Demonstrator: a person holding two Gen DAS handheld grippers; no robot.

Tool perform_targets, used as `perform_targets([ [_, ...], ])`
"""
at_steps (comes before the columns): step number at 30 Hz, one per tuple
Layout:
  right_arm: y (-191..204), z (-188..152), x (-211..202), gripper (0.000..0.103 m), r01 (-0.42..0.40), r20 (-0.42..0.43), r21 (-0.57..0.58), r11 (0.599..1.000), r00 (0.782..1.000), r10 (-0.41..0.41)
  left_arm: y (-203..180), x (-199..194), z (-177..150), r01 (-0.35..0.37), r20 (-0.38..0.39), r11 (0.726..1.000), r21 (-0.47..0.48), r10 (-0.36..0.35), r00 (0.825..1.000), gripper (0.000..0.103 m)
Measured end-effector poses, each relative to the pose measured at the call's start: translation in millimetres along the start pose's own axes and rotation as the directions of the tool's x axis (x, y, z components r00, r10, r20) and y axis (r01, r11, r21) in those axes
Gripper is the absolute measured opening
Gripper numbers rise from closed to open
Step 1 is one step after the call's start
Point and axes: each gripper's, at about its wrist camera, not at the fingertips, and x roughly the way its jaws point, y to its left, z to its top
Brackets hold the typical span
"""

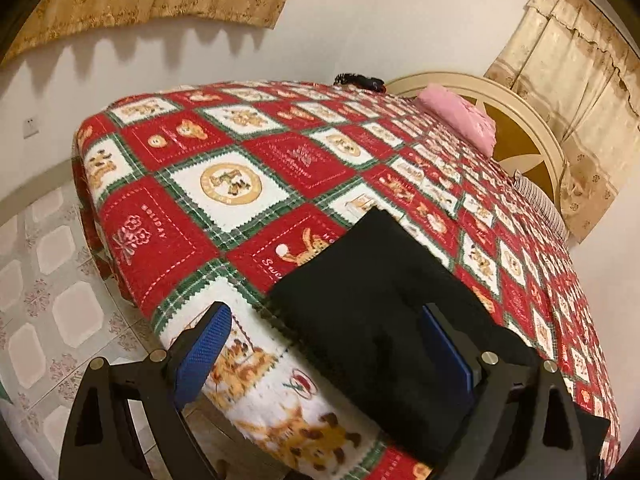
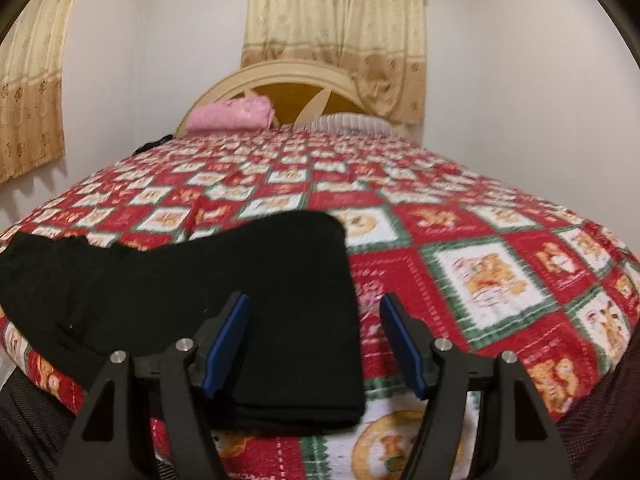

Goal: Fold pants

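We see the black pants [image 2: 224, 292] lying folded on the red-and-white patchwork blanket [image 2: 460, 240], filling the lower left and centre of the right wrist view. Our right gripper [image 2: 316, 312] stands spread wide over the pants' right edge, grasping nothing. In the left wrist view our left gripper [image 1: 326, 320] is likewise released above the pants [image 1: 384, 300], bottom centre.

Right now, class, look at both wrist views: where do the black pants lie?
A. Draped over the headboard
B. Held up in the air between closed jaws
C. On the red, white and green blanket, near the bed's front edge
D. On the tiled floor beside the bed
C: the black pants lie flat on the patterned blanket near the bed's front edge, and both grippers' jaws stand open, clamping nothing.
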Motion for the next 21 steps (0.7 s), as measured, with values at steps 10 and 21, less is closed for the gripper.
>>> perform_targets([
  [10, 6.8, -8.5, 12.0, 0.071, 0.01, -0.049, -0.013, 1.0, 0.999, -0.011, -7.6, 8.0, -6.1, 0.145, -0.018, 0.989, -0.027, -0.145, 0.989, 0.087],
  [21, 5.9, -8.6, 13.0, 0.073, 0.006, -0.051, -0.014, 1.0, 0.999, -0.007, 6.0, 20.3, -7.8, 0.198, -0.012, 0.974, -0.111, -0.2, 0.98, 0.025],
])
